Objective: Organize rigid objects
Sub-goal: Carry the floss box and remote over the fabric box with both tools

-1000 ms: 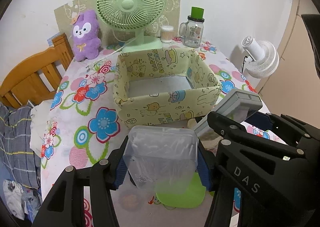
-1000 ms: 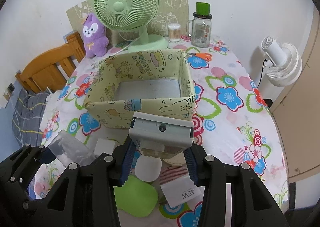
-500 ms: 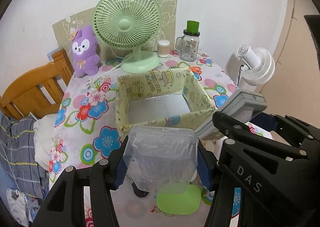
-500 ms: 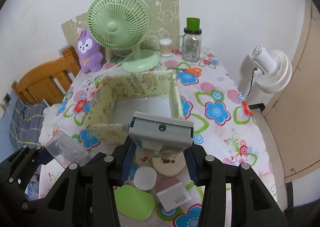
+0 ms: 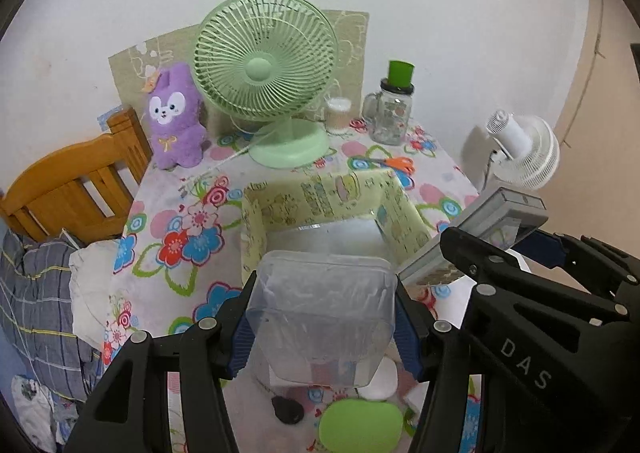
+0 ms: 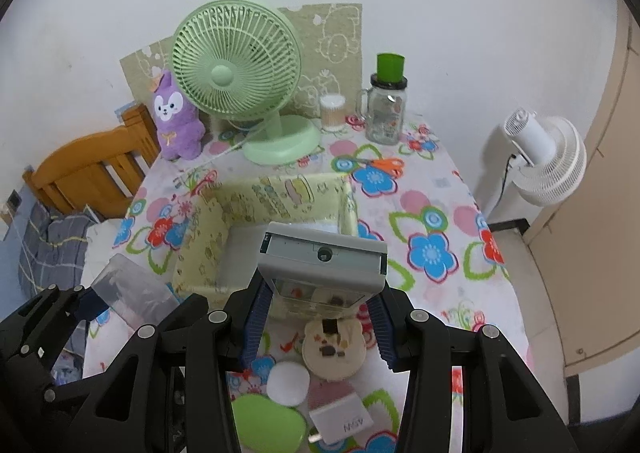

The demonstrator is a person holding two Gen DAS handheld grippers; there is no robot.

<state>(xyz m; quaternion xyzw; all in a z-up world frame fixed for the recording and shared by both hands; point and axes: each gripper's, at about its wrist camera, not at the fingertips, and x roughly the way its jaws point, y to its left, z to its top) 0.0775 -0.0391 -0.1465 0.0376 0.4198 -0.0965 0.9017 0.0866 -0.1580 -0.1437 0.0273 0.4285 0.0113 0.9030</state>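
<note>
My left gripper (image 5: 324, 317) is shut on a clear plastic box (image 5: 320, 313), held in the air just in front of the yellow cartoon-print storage bin (image 5: 328, 197). My right gripper (image 6: 318, 317) is shut on a grey-topped clear case (image 6: 322, 257), raised above the bin's (image 6: 276, 197) near wall. Each view shows the other tool: the grey case (image 5: 488, 221) to the right, the clear box (image 6: 128, 289) to the left. The bin's pale floor looks bare. Below lie a green lid (image 6: 264, 423), a white round pad (image 6: 288, 377), a beige round case (image 6: 334, 349) and a white charger block (image 6: 344, 417).
At the back of the floral-cloth table (image 6: 432, 221) stand a green desk fan (image 6: 240, 93), a purple plush (image 6: 176, 117), a cotton swab jar (image 6: 332, 113) and a glass mug with a green cap (image 6: 386, 105). Orange scissors (image 6: 384, 165) lie beside the bin. A wooden chair (image 6: 88, 169) stands left, a white fan (image 6: 548, 157) right.
Both grippers rose and drew back with their loads, so the bin and table look smaller and farther. More loose items show beneath. The grips stay the same.
</note>
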